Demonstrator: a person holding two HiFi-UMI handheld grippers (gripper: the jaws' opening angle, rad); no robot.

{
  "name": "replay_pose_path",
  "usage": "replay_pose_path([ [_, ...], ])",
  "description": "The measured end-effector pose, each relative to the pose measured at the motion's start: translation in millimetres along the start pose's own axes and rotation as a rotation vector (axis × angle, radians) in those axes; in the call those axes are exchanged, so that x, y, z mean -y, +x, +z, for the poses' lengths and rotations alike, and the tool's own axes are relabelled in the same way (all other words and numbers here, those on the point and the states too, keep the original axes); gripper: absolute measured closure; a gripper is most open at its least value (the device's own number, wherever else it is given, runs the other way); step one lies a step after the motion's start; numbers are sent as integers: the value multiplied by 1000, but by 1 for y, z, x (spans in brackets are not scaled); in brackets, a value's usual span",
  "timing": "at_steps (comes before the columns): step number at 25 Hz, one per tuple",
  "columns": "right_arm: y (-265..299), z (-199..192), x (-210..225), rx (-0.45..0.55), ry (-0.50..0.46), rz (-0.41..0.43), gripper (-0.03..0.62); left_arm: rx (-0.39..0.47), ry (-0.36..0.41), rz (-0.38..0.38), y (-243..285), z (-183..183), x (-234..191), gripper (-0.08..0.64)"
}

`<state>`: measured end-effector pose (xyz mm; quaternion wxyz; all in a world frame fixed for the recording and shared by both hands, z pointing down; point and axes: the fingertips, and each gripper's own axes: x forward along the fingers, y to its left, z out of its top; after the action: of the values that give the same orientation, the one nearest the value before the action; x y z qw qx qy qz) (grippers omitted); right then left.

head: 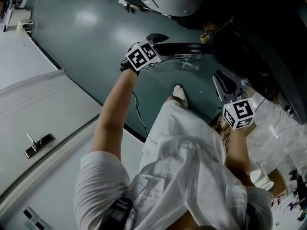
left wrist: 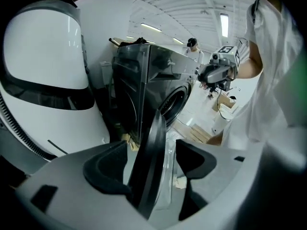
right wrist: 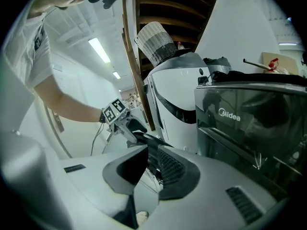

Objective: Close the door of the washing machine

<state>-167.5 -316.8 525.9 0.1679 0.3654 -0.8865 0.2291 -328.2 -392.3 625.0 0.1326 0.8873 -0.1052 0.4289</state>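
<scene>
The washing machine (right wrist: 249, 123) is dark grey, and its round drum opening (left wrist: 175, 102) stands uncovered. Its door (head: 184, 56), a dark rim round clear glass, is swung out over the teal floor. My left gripper (head: 162, 41) reaches down to the door's outer edge. In the left gripper view the rim (left wrist: 154, 128) runs edge-on between the wide-set jaws of that gripper (left wrist: 152, 147), with gaps to both pads. My right gripper (head: 225, 78) hangs open nearer the machine, apart from the door. Its own view looks between its jaws (right wrist: 151, 152) at the door and the left gripper (right wrist: 122, 119).
A large white rounded machine (left wrist: 43, 71) stands beside the washer. A cable (head: 139, 114) trails over the floor by my shoe (head: 180, 94). Cardboard boxes (left wrist: 225, 102) lie beyond the washer. A white panel with a handle (head: 38, 145) lies at the left.
</scene>
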Motion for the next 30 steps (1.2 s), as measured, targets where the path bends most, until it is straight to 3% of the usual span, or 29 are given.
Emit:
replay_pose_path([
  [4, 2, 0, 3, -4, 6, -10, 512, -62, 55, -17, 9, -8, 0, 250],
  [9, 0, 1, 6, -2, 15, -16, 512, -110, 89, 20, 14, -14, -1, 253],
  [13, -5, 1, 6, 6, 21, -10, 513, -162, 109, 67, 16, -20, -1, 318],
  [30, -54, -19, 1, 23, -4, 36, 514, -149, -34, 172, 17, -31, 50, 342],
])
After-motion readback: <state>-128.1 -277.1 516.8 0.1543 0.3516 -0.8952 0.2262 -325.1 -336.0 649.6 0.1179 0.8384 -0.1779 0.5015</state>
